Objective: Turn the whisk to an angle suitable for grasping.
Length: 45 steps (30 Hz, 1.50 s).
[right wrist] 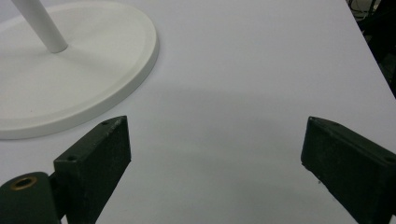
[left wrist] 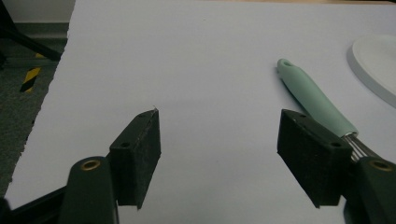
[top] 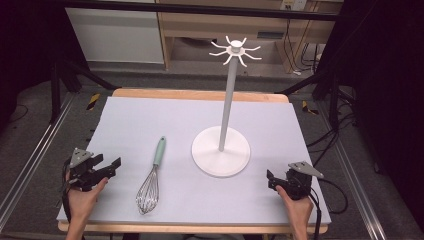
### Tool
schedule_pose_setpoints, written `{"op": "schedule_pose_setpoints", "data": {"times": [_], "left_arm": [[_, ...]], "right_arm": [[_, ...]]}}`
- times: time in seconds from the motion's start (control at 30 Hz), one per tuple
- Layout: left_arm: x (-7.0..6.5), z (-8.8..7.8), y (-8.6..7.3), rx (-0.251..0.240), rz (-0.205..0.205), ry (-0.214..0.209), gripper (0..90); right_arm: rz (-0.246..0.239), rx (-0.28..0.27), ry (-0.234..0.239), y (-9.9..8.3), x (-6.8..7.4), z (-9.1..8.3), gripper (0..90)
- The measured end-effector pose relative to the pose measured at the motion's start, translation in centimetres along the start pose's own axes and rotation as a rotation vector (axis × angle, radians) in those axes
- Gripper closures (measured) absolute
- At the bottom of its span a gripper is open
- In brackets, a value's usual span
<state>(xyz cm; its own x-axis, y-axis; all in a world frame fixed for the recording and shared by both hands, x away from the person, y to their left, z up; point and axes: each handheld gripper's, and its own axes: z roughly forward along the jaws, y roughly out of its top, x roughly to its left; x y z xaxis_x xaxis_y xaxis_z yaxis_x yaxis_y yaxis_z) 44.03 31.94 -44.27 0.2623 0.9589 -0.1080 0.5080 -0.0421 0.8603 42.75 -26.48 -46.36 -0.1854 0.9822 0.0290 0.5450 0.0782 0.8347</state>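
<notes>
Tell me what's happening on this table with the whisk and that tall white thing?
A person sits at the table holding a tool in each hand. The left tool is open and empty, resting beside the whisk, which lies flat on the grey mat with its green handle pointing away. The right tool is open and empty too, near the white hook stand, whose hooks on top are bare. Nothing has been picked up yet.

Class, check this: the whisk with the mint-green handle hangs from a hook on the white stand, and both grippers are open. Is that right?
Not quite. The whisk lies flat on the table, left of the white stand, as the high view shows. The left gripper and right gripper are indeed open.
</notes>
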Motion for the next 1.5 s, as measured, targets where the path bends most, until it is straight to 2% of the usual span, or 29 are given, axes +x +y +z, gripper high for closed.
{"op": "schedule_pose_setpoints", "data": {"times": [0.2, 0.5, 0.7, 0.83, 1.03, 1.1, 1.23, 1.37, 1.5], "left_arm": [[-0.7, -0.4, 0.3, 0.001, 0.003, -0.02, 35.2], [-2.2, -0.4, 0.9, 0.014, 0.023, -0.054, 36.1], [-3.1, -0.1, 1.0, 0.041, 0.053, -0.063, 36.1], [-4.1, 0.1, 1.1, 0.061, 0.075, -0.083, 36.4], [-4.8, 0.3, 1.2, 0.079, 0.085, -0.099, 40.4], [-5.3, 0.6, 1.2, 0.102, 0.106, -0.098, 41.1], [-5.8, 0.9, 1.2, 0.112, 0.108, -0.104, 42.4], [-6.5, 1.1, 1.6, 0.124, 0.122, -0.113, 42.5], [-7.4, 1.5, 2.4, 0.133, 0.148, -0.113, 42.1]], "right_arm": [[0.001, -0.004, 0.008, -0.2, 0.2, -0.4, 8.7], [-0.009, -0.004, 0.026, -0.2, 0.8, -0.6, 8.6], [-0.021, -0.001, 0.03, -0.2, 1.0, -0.6, 8.6], [-0.023, -0.001, 0.034, -0.2, 1.1, -0.7, 8.6], [-0.024, -0.001, 0.038, -0.2, 1.2, -0.7, 8.6], [-0.033, 0.0, 0.034, -0.2, 1.2, -0.6, 8.6], [-0.035, 0.0, 0.035, -0.2, 1.2, -0.6, 8.6], [-0.03, 0.003, 0.04, -0.2, 1.3, -0.6, 8.6], [-0.05, 0.004, 0.037, -0.2, 1.5, -0.5, 8.6]]}}
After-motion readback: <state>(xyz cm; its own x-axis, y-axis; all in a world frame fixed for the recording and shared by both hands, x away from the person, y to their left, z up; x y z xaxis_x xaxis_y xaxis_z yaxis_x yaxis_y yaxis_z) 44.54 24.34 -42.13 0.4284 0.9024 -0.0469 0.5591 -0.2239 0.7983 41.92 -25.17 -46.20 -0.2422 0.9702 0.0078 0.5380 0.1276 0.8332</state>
